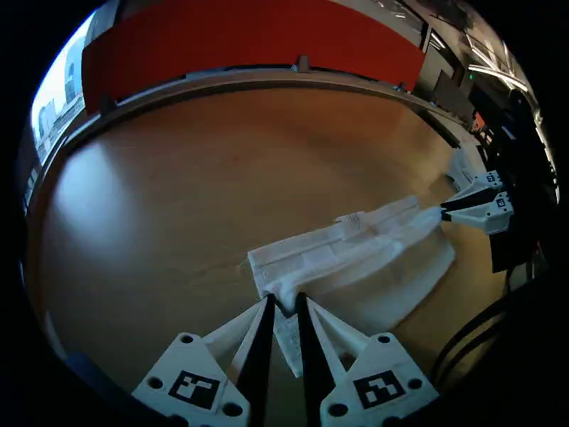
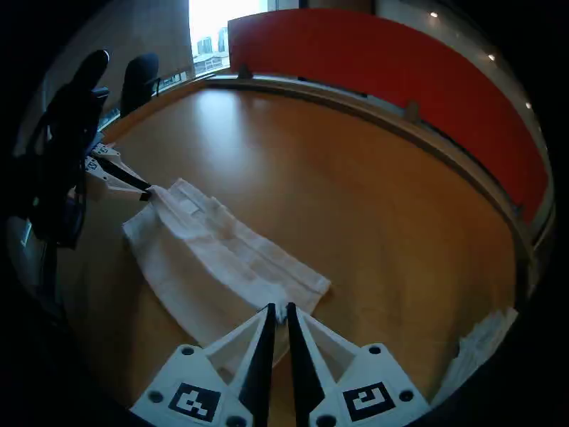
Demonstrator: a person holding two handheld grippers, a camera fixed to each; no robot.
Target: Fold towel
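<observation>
Left gripper view: one wooden bench [image 1: 178, 199] carries everything. One red partition [image 1: 249, 35] stands along its far edge. In the right gripper view, two dark office chairs [image 2: 139, 78] stand beyond the bench's far left corner.

One white towel [image 1: 355, 256] lies on the bench toward its near edge. It is partly folded: a narrow, doubled band lies on top, and a wider layer spreads out from under it toward the near edge. Its long axis runs roughly along that near edge, stretching straight from one pair of tongs to the other, with one short end at each. One smaller white cloth [image 2: 484, 341] lies by the bench's right edge, well apart from the towel.

There are two pairs of tongs. The left tongs [image 1: 284, 302] are almost pressed together, leaving a slim gap filled by the towel's near corner. Both fingers pinch that corner, and a strip of cloth hangs down between them. The right tongs [image 2: 279, 309] are drawn in just as narrowly and pinch the towel's other end between both fingers. From the left gripper view, they show at the bench's right side with their tips closed on the bunched cloth.
</observation>
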